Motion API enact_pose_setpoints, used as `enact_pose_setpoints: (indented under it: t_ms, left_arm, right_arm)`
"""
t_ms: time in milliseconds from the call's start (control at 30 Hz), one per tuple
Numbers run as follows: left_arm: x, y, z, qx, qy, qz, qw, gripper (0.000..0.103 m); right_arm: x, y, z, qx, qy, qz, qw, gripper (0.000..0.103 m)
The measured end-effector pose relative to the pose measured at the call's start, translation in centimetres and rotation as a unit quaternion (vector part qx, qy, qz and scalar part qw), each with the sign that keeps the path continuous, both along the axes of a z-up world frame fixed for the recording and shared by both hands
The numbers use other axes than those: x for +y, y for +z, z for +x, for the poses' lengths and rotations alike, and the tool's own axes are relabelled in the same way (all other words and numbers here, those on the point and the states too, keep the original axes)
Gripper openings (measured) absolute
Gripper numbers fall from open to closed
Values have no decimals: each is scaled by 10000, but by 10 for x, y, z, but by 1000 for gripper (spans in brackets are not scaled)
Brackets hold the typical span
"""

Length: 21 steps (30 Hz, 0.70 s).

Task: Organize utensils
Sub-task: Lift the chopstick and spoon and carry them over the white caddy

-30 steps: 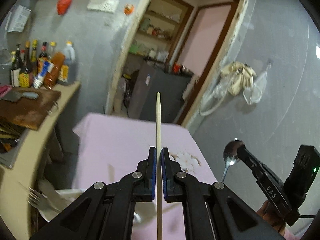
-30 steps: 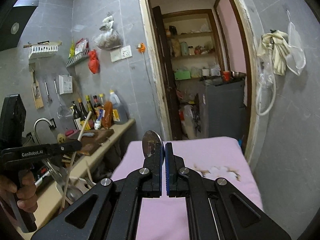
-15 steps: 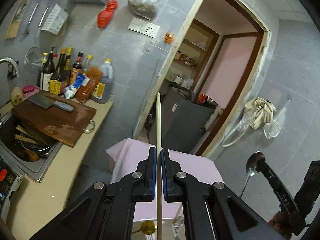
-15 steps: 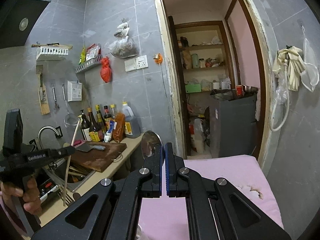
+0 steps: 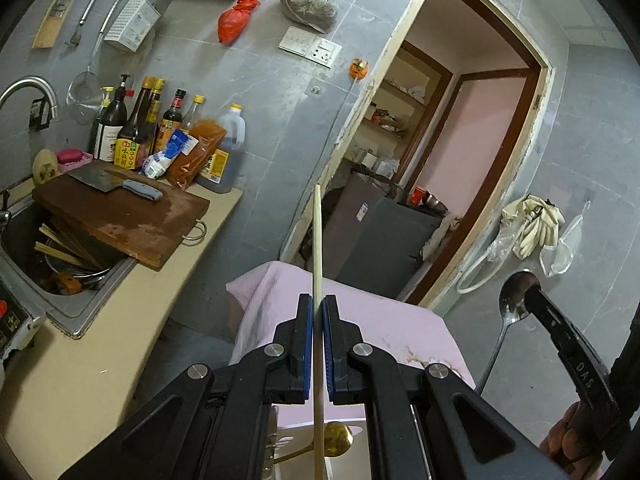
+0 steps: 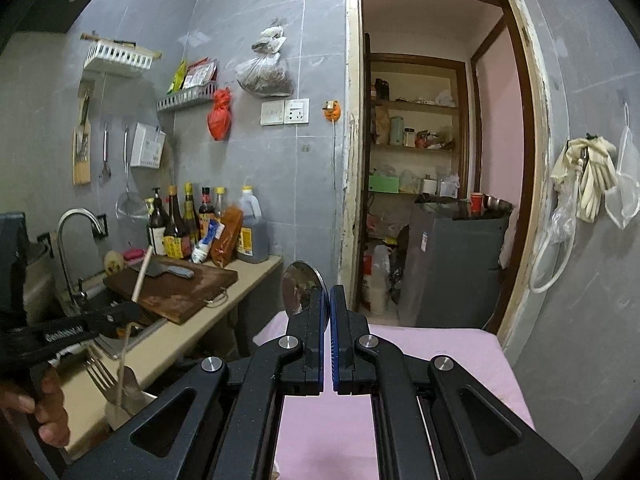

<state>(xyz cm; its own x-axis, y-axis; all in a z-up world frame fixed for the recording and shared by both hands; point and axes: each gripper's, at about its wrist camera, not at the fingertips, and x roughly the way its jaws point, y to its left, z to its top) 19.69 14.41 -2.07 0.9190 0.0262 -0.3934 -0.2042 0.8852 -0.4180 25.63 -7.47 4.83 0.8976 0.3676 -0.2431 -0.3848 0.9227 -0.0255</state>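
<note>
Left wrist view: chopstick (image 5: pixel 317 248) upright between left gripper (image 5: pixel 317 312) fingers.

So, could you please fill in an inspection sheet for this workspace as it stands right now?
Surface: table under a pink cloth, stained near one edge.
Job's things: wooden chopstick upright in the left gripper; metal spoon held by its bowl in the right gripper; fork and gold spoon below, their holder not clear.
Clutter: cleaver on cutting board; sauce bottles; chopsticks in the sink.
Grippers: both shut on their utensils.
Cables: white hose on the wall.
Surroundings: grey tiled wall, open doorway to pantry shelves.
</note>
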Motion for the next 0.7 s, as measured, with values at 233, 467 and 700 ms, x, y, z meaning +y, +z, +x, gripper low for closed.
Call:
enact_pose_setpoints:
  t_ms: [233,467,700]
  left_arm:
    - [9,-7,-5,-118,238,-95,9996,5]
    - [2,-12,-2,-145,279,56,9995,5]
    - [-5,-17,2,-138,263,203,9994,5]
  right_arm:
    - [3,-16,-1,88,-94,-104,9999,3]
    - [10,-31,-4,147,-159,-244,9995,3]
    - [15,-39,-9,145,-297,-462,9984,3]
